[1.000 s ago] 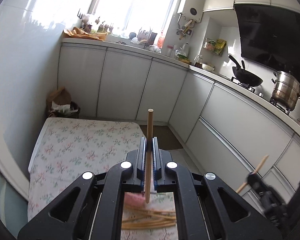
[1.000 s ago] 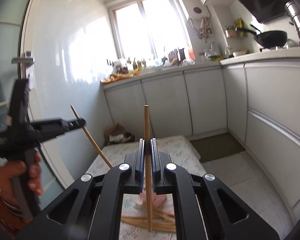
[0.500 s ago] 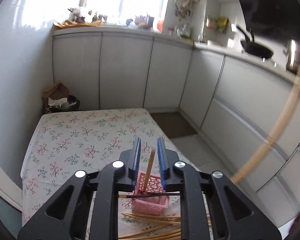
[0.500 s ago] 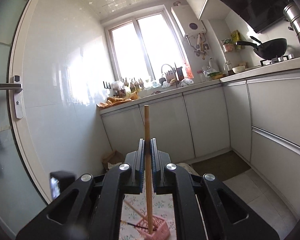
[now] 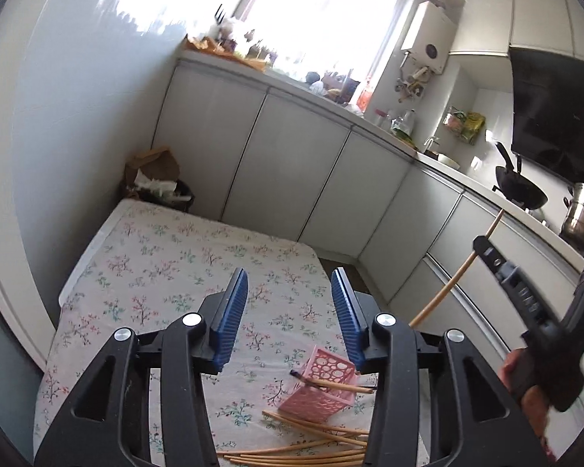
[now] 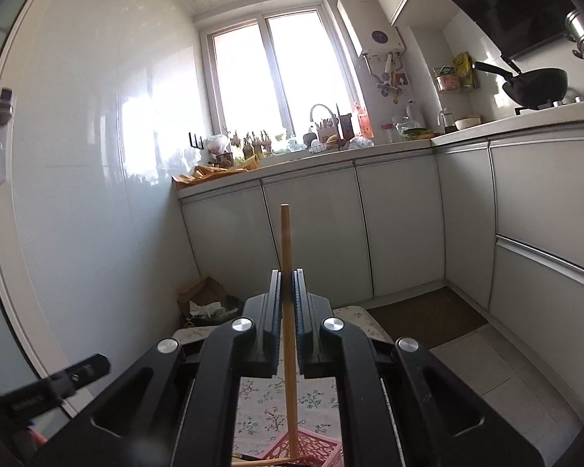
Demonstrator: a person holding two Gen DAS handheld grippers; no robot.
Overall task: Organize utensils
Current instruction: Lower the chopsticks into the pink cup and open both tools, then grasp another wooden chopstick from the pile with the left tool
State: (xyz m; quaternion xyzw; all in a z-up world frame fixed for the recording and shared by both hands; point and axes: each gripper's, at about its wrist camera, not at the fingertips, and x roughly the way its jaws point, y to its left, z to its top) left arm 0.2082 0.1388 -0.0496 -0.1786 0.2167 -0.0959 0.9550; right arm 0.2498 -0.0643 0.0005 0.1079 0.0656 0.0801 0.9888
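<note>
My left tongs (image 5: 288, 311) gape wide and empty above the basket (image 5: 318, 385), while my right tongs (image 6: 288, 303) pinch one upright chopstick (image 6: 287, 272).

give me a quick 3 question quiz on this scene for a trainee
1. True or false: the left gripper holds a chopstick.
2. What does the right gripper hold? A) spoon B) chopstick C) nothing
3. Fill in: the lower end of the held chopstick hangs over the pink ____.

Key
1. False: its jaws stand wide apart with nothing between them.
2. B: the jaws are shut on one upright chopstick.
3. Basket: it sits on the floral tablecloth, with loose chopsticks lying beside it.
</note>
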